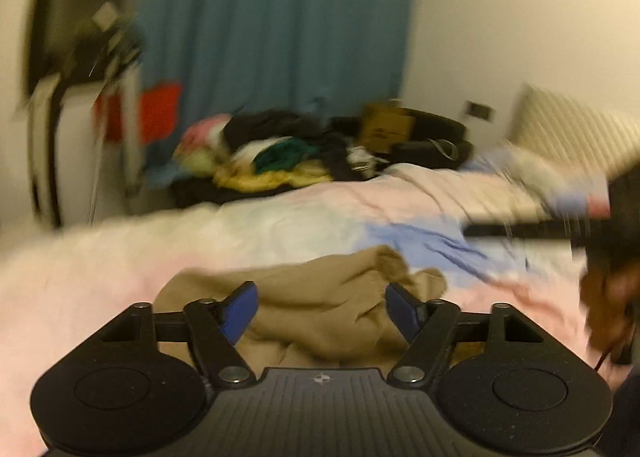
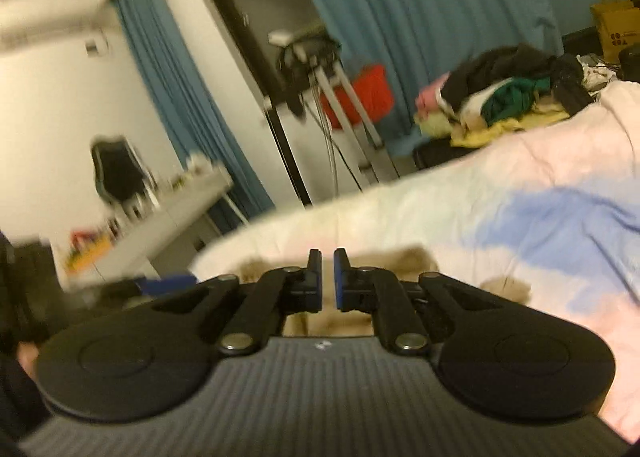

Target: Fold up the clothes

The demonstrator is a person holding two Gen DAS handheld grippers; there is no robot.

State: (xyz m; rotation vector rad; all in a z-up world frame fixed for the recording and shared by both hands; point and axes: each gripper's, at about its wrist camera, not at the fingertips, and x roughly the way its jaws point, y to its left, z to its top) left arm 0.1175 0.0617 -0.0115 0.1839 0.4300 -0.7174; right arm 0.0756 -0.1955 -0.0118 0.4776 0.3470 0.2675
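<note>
A crumpled tan garment (image 1: pixel 320 297) lies on the bed's pink, white and blue cover (image 1: pixel 280 221). My left gripper (image 1: pixel 322 307) is open, its blue pads on either side of the garment's folds, just above it. In the right wrist view the tan garment (image 2: pixel 404 257) lies under and beyond my right gripper (image 2: pixel 328 277), whose jaws stand nearly closed with a narrow empty gap. The right gripper shows blurred at the right edge of the left wrist view (image 1: pixel 608 241).
A pile of mixed clothes (image 1: pixel 280 157) lies at the bed's far end, with a brown paper bag (image 1: pixel 386 127) and a dark bag (image 1: pixel 432 145) beside it. A blue curtain (image 1: pixel 272 25) hangs behind. A striped pillow (image 1: pixel 572 125) is at right. A white desk (image 2: pixel 160 217) stands left of the bed.
</note>
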